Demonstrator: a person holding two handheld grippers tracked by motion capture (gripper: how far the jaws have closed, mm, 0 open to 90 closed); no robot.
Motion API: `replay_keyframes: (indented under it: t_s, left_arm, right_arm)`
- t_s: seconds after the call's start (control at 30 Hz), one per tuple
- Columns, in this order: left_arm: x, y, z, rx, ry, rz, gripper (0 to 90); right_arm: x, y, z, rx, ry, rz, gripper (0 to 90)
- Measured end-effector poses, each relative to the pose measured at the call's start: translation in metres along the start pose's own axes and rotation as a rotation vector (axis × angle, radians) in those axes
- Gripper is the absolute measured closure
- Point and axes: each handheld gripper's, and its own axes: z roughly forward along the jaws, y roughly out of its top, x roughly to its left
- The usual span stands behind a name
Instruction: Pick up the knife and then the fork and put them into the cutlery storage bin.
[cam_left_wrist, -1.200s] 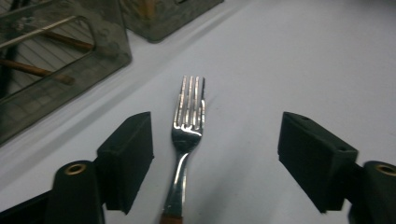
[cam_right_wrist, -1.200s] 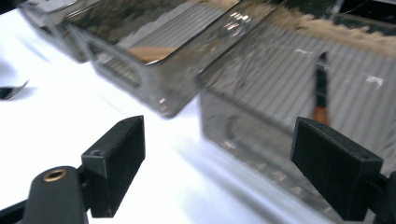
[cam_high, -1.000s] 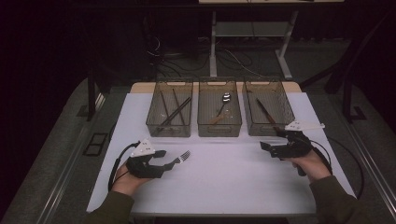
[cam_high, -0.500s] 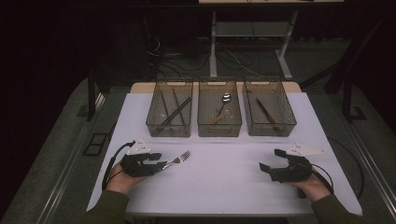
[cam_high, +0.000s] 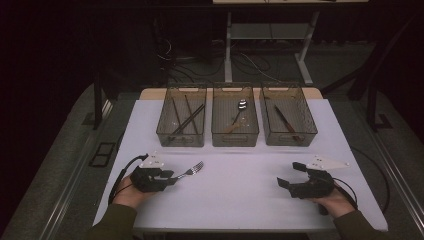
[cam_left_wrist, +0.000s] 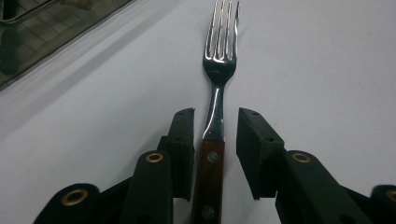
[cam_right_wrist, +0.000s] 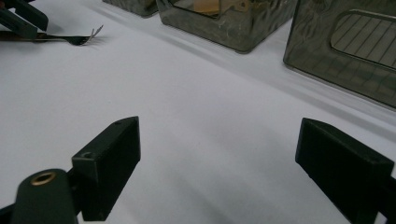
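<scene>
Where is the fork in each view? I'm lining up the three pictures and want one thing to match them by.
High view: the fork lies on the table's lower left, tines toward the bins.
Left gripper view: centre, handle between the two jaws, tines at the top.
Right gripper view: top left corner, tines pointing right.
Shared landmark: the middle bin, at upper centre in the high view and top centre in the right gripper view.

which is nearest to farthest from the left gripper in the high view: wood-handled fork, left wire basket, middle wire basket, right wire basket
From the left gripper:
1. Wood-handled steel fork, lying between its jaws at the table's near left.
2. Left wire basket, up ahead.
3. Middle wire basket, centre of the row.
4. Right wire basket, far across to the right.
</scene>
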Motion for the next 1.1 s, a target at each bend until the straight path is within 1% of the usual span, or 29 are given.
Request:
replay_keyframes:
  t_s: [0.07, 0.1, 0.13, 0.17, 0.2, 0.3, 0.33, 0.4, 0.5, 0.63, 0.67, 0.7, 0.77, 0.8, 0.87, 0.93, 0.97, 1.03, 1.1]
  left_arm:
    - [0.001, -0.002, 0.003, 0.005, -0.003, -0.005, 67.0]
    - [0.002, -0.003, 0.004, 0.015, 0.001, -0.003, 67.6]
    - [0.003, -0.004, 0.004, 0.013, -0.003, 0.002, 68.4]
    - [0.004, -0.005, 0.004, 0.006, -0.007, -0.006, 69.1]
    - [0.004, -0.005, 0.005, 0.005, -0.007, -0.004, 70.0]
    - [0.002, -0.006, 0.006, -0.002, 0.000, 0.015, 72.0]
    - [0.001, -0.005, 0.006, 0.003, 0.001, 0.027, 73.1]
    - [-0.001, -0.005, 0.007, -0.006, 0.002, 0.027, 75.6]
    - [0.000, -0.005, 0.007, 0.000, -0.002, 0.029, 76.9]
    - [-0.003, -0.001, 0.007, 0.014, 0.026, 0.030, 77.4]
    - [-0.005, 0.001, 0.007, 0.016, 0.041, 0.033, 77.4]
    - [-0.008, 0.004, 0.007, 0.015, 0.043, 0.030, 77.4]
    - [-0.010, 0.010, 0.006, -0.005, 0.045, 0.021, 77.5]
    - [-0.011, 0.012, 0.006, -0.007, 0.042, 0.014, 77.5]
    - [-0.013, 0.016, 0.006, -0.024, 0.028, -0.001, 77.5]
    - [-0.016, 0.019, 0.005, -0.032, 0.020, -0.004, 77.5]
    - [-0.017, 0.020, 0.004, -0.042, 0.013, -0.013, 77.5]
    - [-0.020, 0.024, 0.004, -0.059, 0.009, -0.015, 77.4]
    - [-0.024, 0.028, 0.004, -0.084, -0.008, -0.021, 77.4]
  right_arm:
    - [0.000, 0.000, 0.001, 0.005, 0.004, 0.000, 13.9]
    - [0.000, 0.000, 0.001, 0.004, 0.005, 0.000, 13.9]
    - [0.001, 0.000, 0.001, 0.004, 0.005, -0.001, 13.9]
    - [0.001, 0.000, 0.001, 0.004, 0.006, -0.001, 13.9]
    - [0.001, 0.000, 0.000, 0.002, 0.008, 0.000, 13.9]
    - [0.000, 0.000, 0.001, 0.001, 0.007, -0.002, 13.9]
    - [0.000, 0.000, 0.001, 0.003, 0.007, -0.003, 13.9]
    - [0.001, 0.000, 0.001, 0.007, 0.007, -0.002, 13.9]
    - [0.001, 0.000, 0.002, 0.011, 0.005, -0.011, 13.9]
    - [0.000, 0.001, 0.002, 0.011, 0.008, 0.002, 13.9]
    - [0.000, 0.001, 0.002, 0.008, 0.011, 0.004, 13.9]
    - [0.000, 0.001, 0.002, 0.003, 0.013, 0.003, 13.9]
    - [0.000, 0.002, 0.002, -0.006, 0.018, 0.015, 13.9]
    - [0.000, 0.003, 0.002, -0.009, 0.022, 0.024, 13.9]
    - [0.001, 0.005, 0.002, -0.014, 0.032, 0.039, 13.9]
    - [0.002, 0.008, 0.002, -0.017, 0.042, 0.039, 13.9]
    - [0.003, 0.010, 0.002, -0.015, 0.049, 0.046, 13.9]
    - [0.003, 0.014, 0.002, -0.015, 0.065, 0.055, 13.9]
    - [0.005, 0.018, 0.002, -0.024, 0.095, 0.057, 14.0]
